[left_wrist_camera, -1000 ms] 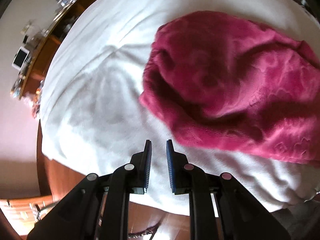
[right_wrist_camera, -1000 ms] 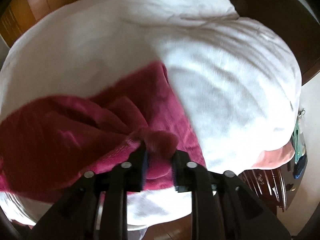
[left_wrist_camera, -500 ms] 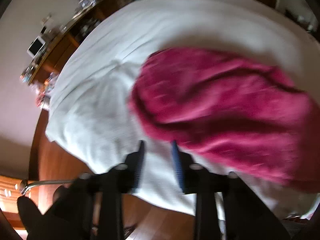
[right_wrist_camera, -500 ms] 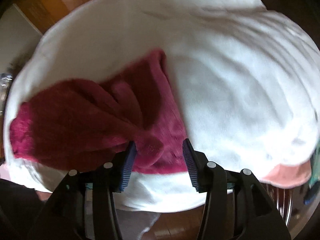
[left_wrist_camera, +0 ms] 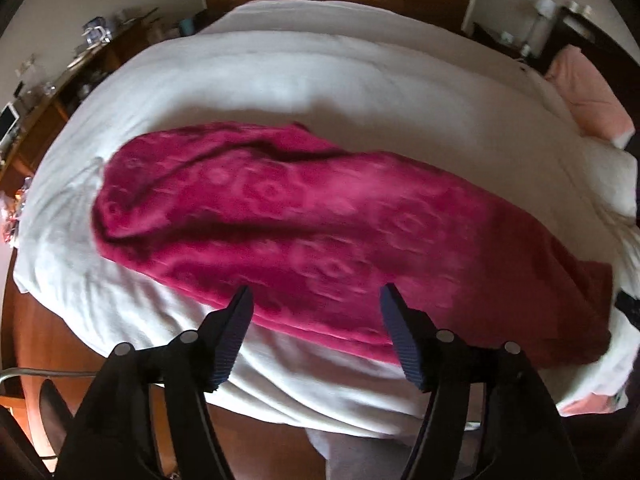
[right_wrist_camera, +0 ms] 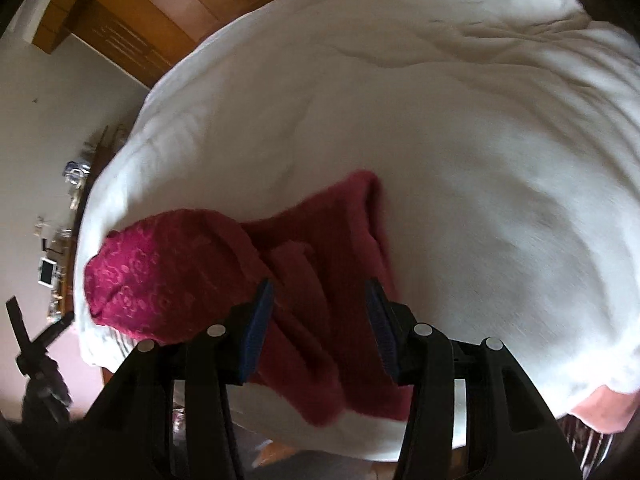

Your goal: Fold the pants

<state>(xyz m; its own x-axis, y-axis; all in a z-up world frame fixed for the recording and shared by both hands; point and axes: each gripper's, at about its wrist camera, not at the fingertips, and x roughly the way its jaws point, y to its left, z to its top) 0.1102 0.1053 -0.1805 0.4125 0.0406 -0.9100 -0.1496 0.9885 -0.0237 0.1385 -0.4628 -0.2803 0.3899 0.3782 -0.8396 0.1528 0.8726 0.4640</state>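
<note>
The magenta fleece pants (left_wrist_camera: pixel 304 232) lie folded in a long band across the near side of the white bed (left_wrist_camera: pixel 304 80). My left gripper (left_wrist_camera: pixel 316 300) is open and empty, raised above the near edge of the pants. In the right wrist view the pants (right_wrist_camera: pixel 192 276) lie bunched with folds at the bed's near left. My right gripper (right_wrist_camera: pixel 320 292) is open and empty above their rumpled end.
A pink pillow (left_wrist_camera: pixel 588 92) lies at the bed's far right corner. A wooden shelf with small items (left_wrist_camera: pixel 60 76) runs along the left wall. Wooden floor (left_wrist_camera: pixel 60 332) shows below the bed's edge. A dark tripod (right_wrist_camera: pixel 36 352) stands at the left.
My right gripper opened and let go of the pants, then drew back. My left gripper opened wide and pulled back and up, so more of the bed shows.
</note>
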